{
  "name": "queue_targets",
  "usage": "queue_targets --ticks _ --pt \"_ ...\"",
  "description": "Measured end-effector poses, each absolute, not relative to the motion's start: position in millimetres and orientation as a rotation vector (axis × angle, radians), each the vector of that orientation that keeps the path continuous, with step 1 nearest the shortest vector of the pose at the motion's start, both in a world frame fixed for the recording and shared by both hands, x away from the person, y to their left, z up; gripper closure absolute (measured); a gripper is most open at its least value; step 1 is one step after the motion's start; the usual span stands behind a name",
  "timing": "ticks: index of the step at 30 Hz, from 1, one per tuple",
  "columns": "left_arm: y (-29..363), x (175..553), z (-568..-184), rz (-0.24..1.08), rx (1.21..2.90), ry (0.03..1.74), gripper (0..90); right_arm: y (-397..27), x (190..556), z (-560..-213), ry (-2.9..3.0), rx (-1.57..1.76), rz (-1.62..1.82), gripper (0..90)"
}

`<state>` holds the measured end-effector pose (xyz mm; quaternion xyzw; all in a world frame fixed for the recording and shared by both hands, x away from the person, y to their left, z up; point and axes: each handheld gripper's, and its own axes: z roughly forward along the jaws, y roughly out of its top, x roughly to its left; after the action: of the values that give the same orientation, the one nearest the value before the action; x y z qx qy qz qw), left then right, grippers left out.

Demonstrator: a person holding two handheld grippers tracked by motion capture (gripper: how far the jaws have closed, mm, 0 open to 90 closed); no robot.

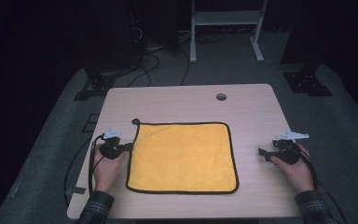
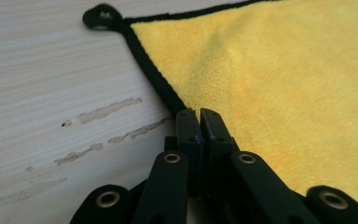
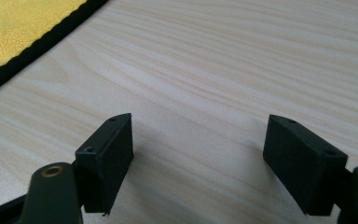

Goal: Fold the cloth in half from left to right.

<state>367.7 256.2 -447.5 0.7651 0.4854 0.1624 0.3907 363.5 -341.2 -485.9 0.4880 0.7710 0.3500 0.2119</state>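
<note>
Two grippers are sitting by the yellow cloth [image 1: 182, 156]: the left gripper [image 2: 199, 116] is pinching its black edge, the right gripper [image 3: 198, 154] is resting with jaws apart.

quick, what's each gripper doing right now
Left gripper: jaws shut at the yellow cloth's left edge; a grip cannot be told.
Right gripper: open, holding nothing.

Left gripper [image 1: 129, 147] in the person's left hand [image 1: 106, 167], forearm coming in from bottom left, plaid sleeve at the wrist; it points level toward the middle. Jaws pressed together, tips side by side with no gap; whether they pinch anything is hard to tell. Right gripper [image 1: 261, 152] in the right hand [image 1: 297, 169], forearm from bottom right, pointing inward and low. Its jaws stand wide apart, nothing between them.
</note>
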Motion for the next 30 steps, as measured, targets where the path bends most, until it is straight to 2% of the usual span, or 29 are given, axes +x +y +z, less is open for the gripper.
queue_targets --ticks 15,30 --pt "221.3 373.2 -431.4 0.276 1.857 1.072 87.8 -340.7 364.1 -486.1 2.149 1.35 0.973 20.1" --pt "189.9 380.1 -426.2 0.194 1.861 0.98 87.8 -339.6 364.8 -486.2 2.147 1.36 0.964 17.6"
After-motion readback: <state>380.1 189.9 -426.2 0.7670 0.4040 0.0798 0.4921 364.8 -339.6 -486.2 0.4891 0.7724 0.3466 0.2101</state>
